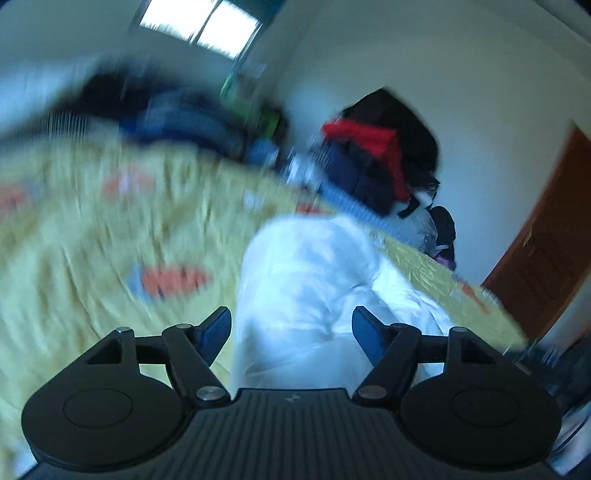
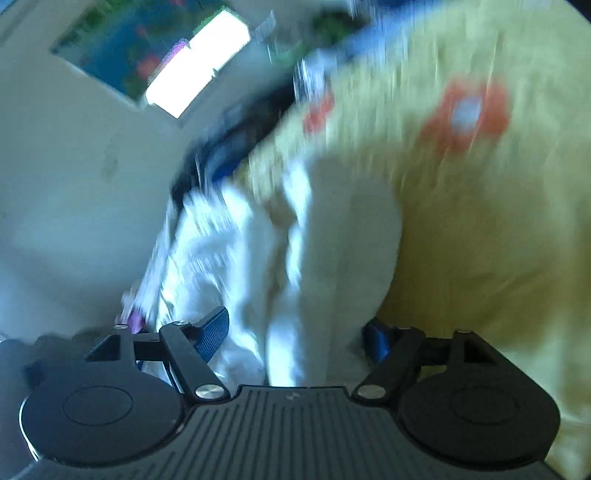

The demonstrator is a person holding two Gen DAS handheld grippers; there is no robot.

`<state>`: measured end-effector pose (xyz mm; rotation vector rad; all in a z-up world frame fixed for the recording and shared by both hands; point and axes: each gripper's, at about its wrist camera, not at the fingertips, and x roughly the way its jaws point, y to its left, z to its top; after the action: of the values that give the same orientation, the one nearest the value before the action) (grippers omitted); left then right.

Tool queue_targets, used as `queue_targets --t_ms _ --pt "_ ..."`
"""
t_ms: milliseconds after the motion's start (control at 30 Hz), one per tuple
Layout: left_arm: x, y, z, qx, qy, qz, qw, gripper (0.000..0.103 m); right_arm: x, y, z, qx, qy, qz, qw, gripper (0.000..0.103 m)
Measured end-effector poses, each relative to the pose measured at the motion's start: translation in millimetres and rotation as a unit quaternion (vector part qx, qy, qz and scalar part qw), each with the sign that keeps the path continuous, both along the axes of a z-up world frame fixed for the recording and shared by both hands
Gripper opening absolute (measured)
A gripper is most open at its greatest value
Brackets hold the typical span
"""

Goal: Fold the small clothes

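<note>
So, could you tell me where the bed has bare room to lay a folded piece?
Free: the yellow bedspread left of the white garment, short of the dark clothes pile. Crowded: the far edge, with that pile and the red and navy stack.

Pale walls (image 1: 424, 55), bright window (image 1: 199, 26), brown door (image 1: 546, 240).

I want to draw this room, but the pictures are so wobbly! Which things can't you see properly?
- Left wrist view: the dark clothes pile at the bed's far side is smeared by motion blur; single garments cannot be told.
- Left wrist view: the orange patterns on the yellow bedspread are too blurred to read.
- Right wrist view: the white garment is blurred, and the tongs' body hides its near edge.
- Right wrist view: the colourful curtain is blurred.
</note>
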<state>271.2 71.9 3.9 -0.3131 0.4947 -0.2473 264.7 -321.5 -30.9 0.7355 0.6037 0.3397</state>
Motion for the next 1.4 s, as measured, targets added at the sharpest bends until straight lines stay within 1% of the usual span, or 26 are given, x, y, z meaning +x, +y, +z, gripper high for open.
queue_targets --t_ms 67,100,133,167,233,300,333,367,400,467,533,567,633,700,767,833,867,933,967,1000,1067,1200,1233,1300,1367,1400 --pt "-27 -24 6 0.107 -0.045 -0.017 0.9931 0.072 -27 3 22 -0.015 -0.053 -0.008 0.998 0.076" --pt "-39 -40 3 0.160 -0.063 -0.030 0.9847 0.072 -35 10 30 -0.005 -0.072 0.008 0.997 0.082" --pt "-50 -54 -2 0.202 -0.078 -0.046 0.9751 0.072 -37 18 35 0.005 -0.078 0.029 0.996 0.092" --pt "-60 -67 -9 0.239 -0.090 -0.062 0.9648 0.072 -33 30 40 0.014 -0.079 0.055 0.995 0.097" --pt "-77 -88 -25 0.291 -0.108 -0.104 0.9451 0.073 -22 55 43 0.030 -0.069 0.103 0.992 0.098" --pt "-87 -101 -39 0.332 -0.114 -0.123 0.9285 0.073 -8 75 36 0.032 -0.055 0.130 0.989 0.098" --pt "-87 -103 -47 0.344 -0.106 -0.128 0.9243 0.073 -1 83 30 0.023 -0.038 0.136 0.990 0.098" --pt "-85 -101 -53 0.345 -0.097 -0.131 0.9245 0.073 4 89 22 0.013 -0.017 0.137 0.990 0.098" --pt "-81 -97 -56 0.336 -0.087 -0.131 0.9287 0.074 8 92 9 0.006 0.001 0.138 0.990 0.094" --pt "-74 -89 -56 0.309 -0.066 -0.140 0.9384 0.074 6 89 -13 0.007 -0.011 0.148 0.989 0.089" --pt "-66 -82 -55 0.281 -0.046 -0.147 0.9473 0.074 -3 84 -22 -0.001 -0.006 0.142 0.990 0.075" --pt "-63 -81 -57 0.272 -0.040 -0.149 0.9499 0.074 -3 82 -23 -0.001 -0.002 0.137 0.991 0.072" --pt "-61 -78 -61 0.268 -0.041 -0.150 0.9507 0.074 -2 76 -28 0.014 0.010 0.133 0.991 0.059" --pt "-64 -79 -55 0.272 -0.043 -0.150 0.9495 0.074 3 73 -28 0.014 0.022 0.131 0.991 0.053" --pt "-67 -66 -42 0.235 -0.051 -0.154 0.9583 0.074 1 66 -19 0.026 0.035 0.130 0.991 0.058" --pt "-69 -43 -26 0.162 -0.060 -0.140 0.9750 0.075 -5 56 -8 0.043 0.029 0.115 0.992 0.073" --pt "-65 -31 -21 0.126 -0.054 -0.124 0.9828 0.080 -18 51 -1 0.049 0.014 0.109 0.993 0.079" --pt "-46 -5 -20 0.051 -0.013 -0.093 0.9943 0.084 -32 34 7 0.047 -0.009 0.089 0.995 0.099" --pt "-34 6 -25 0.021 0.020 -0.079 0.9965 0.084 -42 25 8 0.037 -0.009 0.074 0.997 0.101" --pt "-22 14 -33 0.002 0.053 -0.062 0.9967 0.083 -48 17 7 0.014 0.000 0.056 0.998 0.099" --pt "-8 23 -48 -0.022 0.092 -0.045 0.9945 0.084 -59 7 -3 -0.031 0.024 0.023 0.999 0.100" --pt "-2 25 -60 -0.087 0.120 -0.055 0.9874 0.084 -67 3 -33 -0.051 0.087 0.015 0.995 0.097" --pt "1 24 -62 -0.103 0.128 -0.063 0.9843 0.084 -70 8 -36 -0.055 0.080 0.019 0.995 0.100" --pt "7 23 -66 -0.124 0.149 -0.076 0.9781 0.084 -73 17 -37 -0.060 0.069 0.037 0.995 0.099" --pt "9 20 -65 -0.120 0.158 -0.083 0.9766 0.081 -66 27 -39 -0.042 0.071 0.066 0.994 0.092" --pt "7 17 -62 -0.108 0.154 -0.086 0.9783 0.076 -61 35 -39 -0.042 0.071 0.083 0.993 0.078"
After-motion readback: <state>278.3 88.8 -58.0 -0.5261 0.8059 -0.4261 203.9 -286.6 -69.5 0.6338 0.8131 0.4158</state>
